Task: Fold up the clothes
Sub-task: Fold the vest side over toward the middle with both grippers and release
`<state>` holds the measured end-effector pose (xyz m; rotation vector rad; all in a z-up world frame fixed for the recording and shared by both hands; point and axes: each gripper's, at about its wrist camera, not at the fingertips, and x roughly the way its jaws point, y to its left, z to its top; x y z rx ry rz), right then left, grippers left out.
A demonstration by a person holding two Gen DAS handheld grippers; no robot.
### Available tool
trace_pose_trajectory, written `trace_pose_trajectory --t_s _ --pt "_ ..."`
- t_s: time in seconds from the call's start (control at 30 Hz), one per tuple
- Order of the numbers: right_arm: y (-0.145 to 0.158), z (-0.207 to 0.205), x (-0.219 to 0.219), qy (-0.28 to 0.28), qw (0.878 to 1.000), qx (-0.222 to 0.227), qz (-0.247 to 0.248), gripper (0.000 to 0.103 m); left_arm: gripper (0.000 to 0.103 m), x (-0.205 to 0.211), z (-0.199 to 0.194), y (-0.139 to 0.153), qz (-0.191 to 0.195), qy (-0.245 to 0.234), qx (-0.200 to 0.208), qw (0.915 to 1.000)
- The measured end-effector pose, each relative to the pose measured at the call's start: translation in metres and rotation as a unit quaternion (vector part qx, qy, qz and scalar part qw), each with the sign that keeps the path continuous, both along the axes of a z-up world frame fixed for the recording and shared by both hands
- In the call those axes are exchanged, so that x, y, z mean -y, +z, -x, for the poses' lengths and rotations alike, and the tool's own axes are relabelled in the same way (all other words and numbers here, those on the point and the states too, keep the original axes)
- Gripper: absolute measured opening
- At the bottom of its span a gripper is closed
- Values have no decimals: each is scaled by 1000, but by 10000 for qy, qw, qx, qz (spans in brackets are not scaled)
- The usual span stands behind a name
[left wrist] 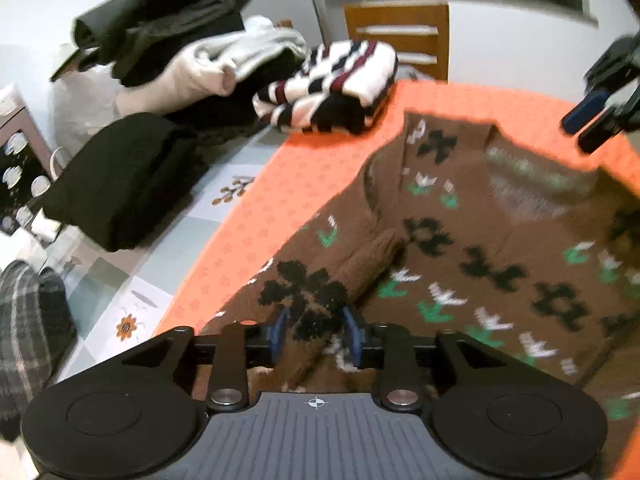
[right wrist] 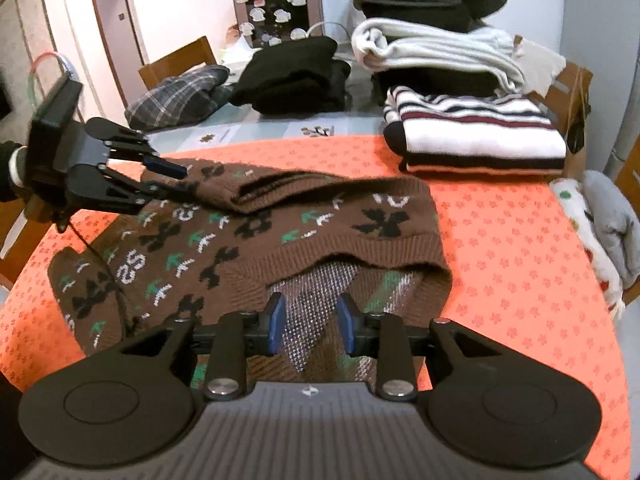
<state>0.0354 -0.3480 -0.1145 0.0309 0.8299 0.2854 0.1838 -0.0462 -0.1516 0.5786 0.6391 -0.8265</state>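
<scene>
A brown knitted sweater (right wrist: 304, 216) with black, green and white motifs lies spread on the orange tablecloth (right wrist: 520, 240); it also shows in the left wrist view (left wrist: 480, 240). Its sleeve (left wrist: 320, 292) is folded across the body. My left gripper (left wrist: 316, 330) is open, with the sleeve cloth between its blue pads; from the right wrist view it (right wrist: 176, 180) sits at the sweater's far left edge. My right gripper (right wrist: 310, 322) is open just above the sweater's neck opening, holding nothing; it shows at the top right in the left wrist view (left wrist: 588, 128).
A folded striped sweater (right wrist: 476, 132) lies at the cloth's far edge. Behind it stand piles of folded black (right wrist: 296, 76), white (right wrist: 436, 52) and plaid (right wrist: 180, 96) clothes. A pink box (right wrist: 276, 4) and wooden chairs (right wrist: 176, 60) stand beyond. More garments (right wrist: 600, 224) hang at the right edge.
</scene>
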Motion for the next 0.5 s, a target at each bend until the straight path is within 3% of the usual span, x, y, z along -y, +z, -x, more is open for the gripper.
trace_pose_trajectory --t_s 0.3,0.5 --pt "33 6 24 403 9992 35 -51 40 51 -19 81 56 382 794 45 9961" --pt "49 4 50 847 9964 57 39 40 51 11 138 64 568 1427 -79 9881"
